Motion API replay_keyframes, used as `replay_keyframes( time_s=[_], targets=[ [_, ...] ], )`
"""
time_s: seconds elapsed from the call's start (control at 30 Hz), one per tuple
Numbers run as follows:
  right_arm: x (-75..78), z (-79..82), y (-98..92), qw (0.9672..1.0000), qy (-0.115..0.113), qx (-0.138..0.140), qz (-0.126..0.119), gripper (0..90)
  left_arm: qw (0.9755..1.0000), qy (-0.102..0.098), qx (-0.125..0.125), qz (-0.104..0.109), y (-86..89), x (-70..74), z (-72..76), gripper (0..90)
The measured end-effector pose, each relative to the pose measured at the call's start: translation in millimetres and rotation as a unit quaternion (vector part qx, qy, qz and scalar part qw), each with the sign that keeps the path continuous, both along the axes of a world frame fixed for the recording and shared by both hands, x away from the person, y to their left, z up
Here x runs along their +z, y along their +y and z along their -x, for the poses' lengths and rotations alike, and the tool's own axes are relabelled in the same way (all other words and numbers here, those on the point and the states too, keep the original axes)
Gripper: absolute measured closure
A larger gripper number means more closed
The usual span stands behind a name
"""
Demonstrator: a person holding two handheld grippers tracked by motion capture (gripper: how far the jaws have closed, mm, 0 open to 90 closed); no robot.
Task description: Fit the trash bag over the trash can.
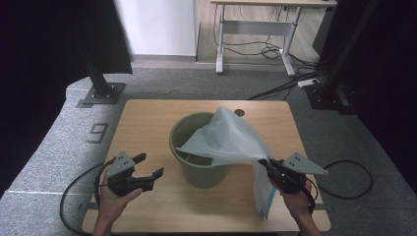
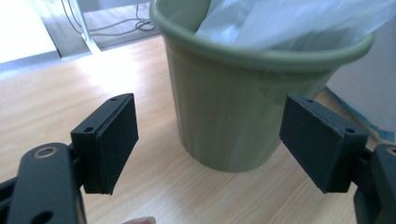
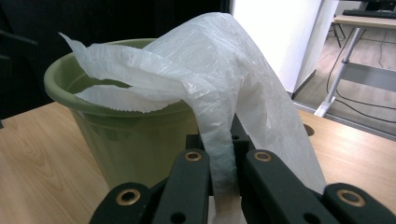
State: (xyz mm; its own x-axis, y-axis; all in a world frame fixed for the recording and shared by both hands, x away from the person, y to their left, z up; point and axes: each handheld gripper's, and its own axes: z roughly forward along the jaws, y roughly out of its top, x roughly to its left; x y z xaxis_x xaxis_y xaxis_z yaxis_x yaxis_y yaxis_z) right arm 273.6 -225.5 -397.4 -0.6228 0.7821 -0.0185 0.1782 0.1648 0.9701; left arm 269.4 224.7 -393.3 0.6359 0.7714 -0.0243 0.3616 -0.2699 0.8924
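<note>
room: green bin (image 1: 196, 147) stands mid-bench (image 1: 147, 118), bare wood all around it | bag: white plastic bag (image 1: 231, 137) drapes over bin rim, hanging down on bin's right | right gripper (image 1: 269, 166): just right of bin, clenched on bag | left gripper (image 1: 147, 172): left of bin, released, apart from it

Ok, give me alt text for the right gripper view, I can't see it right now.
The right gripper is shut on a bunched strip of a white plastic bag, which drapes up over the rim of a green bin standing on the wooden table.
</note>
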Motion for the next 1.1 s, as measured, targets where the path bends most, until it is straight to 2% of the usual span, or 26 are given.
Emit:
replay_keyframes(
  time_s=[0.13,0.3,0.47,0.63,0.9,1.1],
  targets=[
    [6.5,-1.7,4.7,1.0,0.0,0.006,0.004,88.3,0.9999,-0.007,-0.01,-0.002,-9.8,14.9,-3.0,19.4],
    [20.1,-5.9,13.2,0.9998,-0.001,0.017,0.009,88.3,0.9997,-0.008,-0.022,0.0,-25.9,26.3,-10.9,20.2],
    [27.6,-9.4,21.9,0.9996,0.0,0.023,0.018,88.2,0.9998,-0.008,-0.017,0.001,-40.4,33.6,-19.2,20.9],
    [30.1,-12.1,29.1,0.9994,0.001,0.028,0.023,87.9,0.9997,-0.01,-0.016,-0.013,-53.4,35.7,-21.4,21.0],
    [33.6,-18.4,41.2,0.9991,0.008,0.032,0.026,86.9,0.998,-0.014,-0.042,-0.044,-76.4,34.7,-21.8,20.9],
    [35.9,-18.5,46.0,0.9989,0.007,0.037,0.029,86.9,0.9975,-0.018,-0.046,-0.051,-85.3,35.1,-28.9,22.7]
  ],
)
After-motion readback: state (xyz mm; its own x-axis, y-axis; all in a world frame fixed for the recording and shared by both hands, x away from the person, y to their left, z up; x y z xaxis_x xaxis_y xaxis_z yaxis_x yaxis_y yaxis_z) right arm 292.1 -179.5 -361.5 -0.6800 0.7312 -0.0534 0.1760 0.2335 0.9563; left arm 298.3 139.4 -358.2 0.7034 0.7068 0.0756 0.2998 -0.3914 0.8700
